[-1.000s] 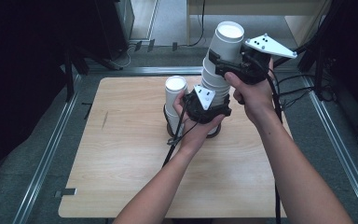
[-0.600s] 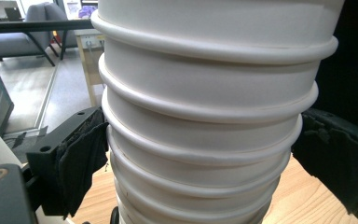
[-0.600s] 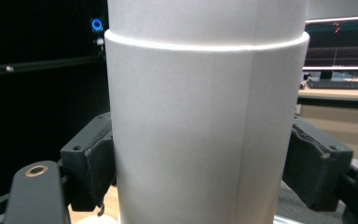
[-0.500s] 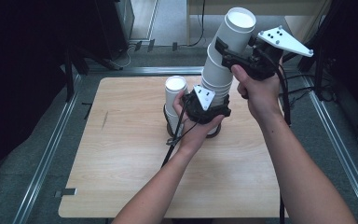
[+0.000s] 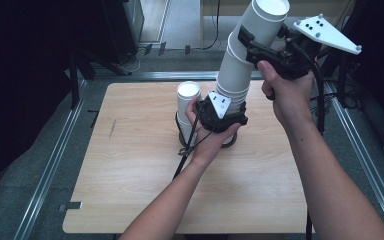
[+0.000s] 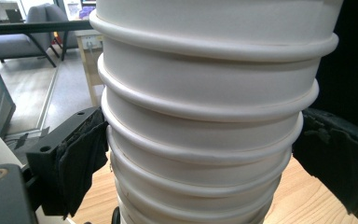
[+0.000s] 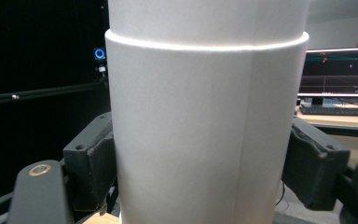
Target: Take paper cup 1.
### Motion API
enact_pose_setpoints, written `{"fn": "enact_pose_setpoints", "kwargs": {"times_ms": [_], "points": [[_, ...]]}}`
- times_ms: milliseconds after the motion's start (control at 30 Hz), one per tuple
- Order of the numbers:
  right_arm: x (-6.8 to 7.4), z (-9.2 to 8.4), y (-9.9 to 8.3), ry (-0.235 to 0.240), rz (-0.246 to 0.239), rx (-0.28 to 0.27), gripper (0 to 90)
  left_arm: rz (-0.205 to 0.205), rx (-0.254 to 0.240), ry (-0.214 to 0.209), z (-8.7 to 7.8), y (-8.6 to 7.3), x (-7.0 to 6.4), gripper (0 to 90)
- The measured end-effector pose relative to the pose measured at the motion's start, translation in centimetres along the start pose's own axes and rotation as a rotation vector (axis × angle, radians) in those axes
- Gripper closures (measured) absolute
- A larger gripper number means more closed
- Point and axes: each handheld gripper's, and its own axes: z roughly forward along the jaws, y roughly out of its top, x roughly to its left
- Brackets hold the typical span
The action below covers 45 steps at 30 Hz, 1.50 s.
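Note:
A tall stack of white paper cups (image 5: 231, 87) rises from the wooden table (image 5: 130, 165), leaning up to the right. My left gripper (image 5: 226, 114) is shut on its lower part; in the left gripper view the black pads (image 6: 81, 158) press both sides of the ribbed rims (image 6: 205, 140). Higher up, my right gripper (image 5: 258, 44) is shut on the top cups (image 5: 265, 20), held raised above the rest. In the right gripper view the smooth cup wall (image 7: 200, 130) sits between both pads (image 7: 93, 168).
A second, shorter stack of white cups (image 5: 188, 100) stands just left of the left hand. Metal rails (image 5: 50, 165) run along the table's sides. Dark equipment and cables lie beyond the far edge.
The right hand has lifted the top cups upward and a little to the right, stretching the stack taller. The left hand and the lower stack have stayed put.

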Motion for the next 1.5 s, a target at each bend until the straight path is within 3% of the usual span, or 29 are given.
{"fn": "enact_pose_setpoints", "kwargs": {"times_ms": [167,400,600,700,800,900,1133,1300,1500], "points": [[-0.5,-1.4,0.5,-0.01,0.005,-0.024,20.9,0.002,0.003,0.001,0.0,0.0,0.0,4.1],[-1.2,-3.0,0.8,-0.043,-0.028,-0.031,20.8,0.002,0.01,0.005,0.0,-0.1,0.0,4.6],[-1.7,-5.0,0.3,-0.065,-0.038,-0.035,20.5,-0.006,0.019,-0.015,-0.4,-0.1,0.1,4.5],[-1.9,-5.9,-0.6,-0.126,-0.043,-0.043,20.0,-0.007,0.031,-0.039,-0.8,-0.2,0.1,2.9],[-2.3,-6.7,-1.8,-0.152,-0.04,-0.035,19.6,-0.004,0.037,-0.064,-1.3,-0.5,0.3,1.7],[-2.6,-7.3,-3.0,-0.143,-0.047,-0.018,19.6,-0.01,0.033,-0.075,-2.0,-0.7,0.5,1.7],[-3.1,-8.4,-5.4,-0.172,-0.052,0.001,19.5,-0.001,0.03,-0.09,-3.2,-1.2,0.8,1.7],[-3.6,-9.2,-7.4,-0.207,-0.048,0.033,19.5,-0.008,0.018,-0.11,-4.5,-1.5,0.9,1.7],[-4.1,-10.0,-9.8,-0.21,-0.022,0.056,19.4,0.006,0.026,-0.129,-5.9,-2.1,1.1,1.7]]}}
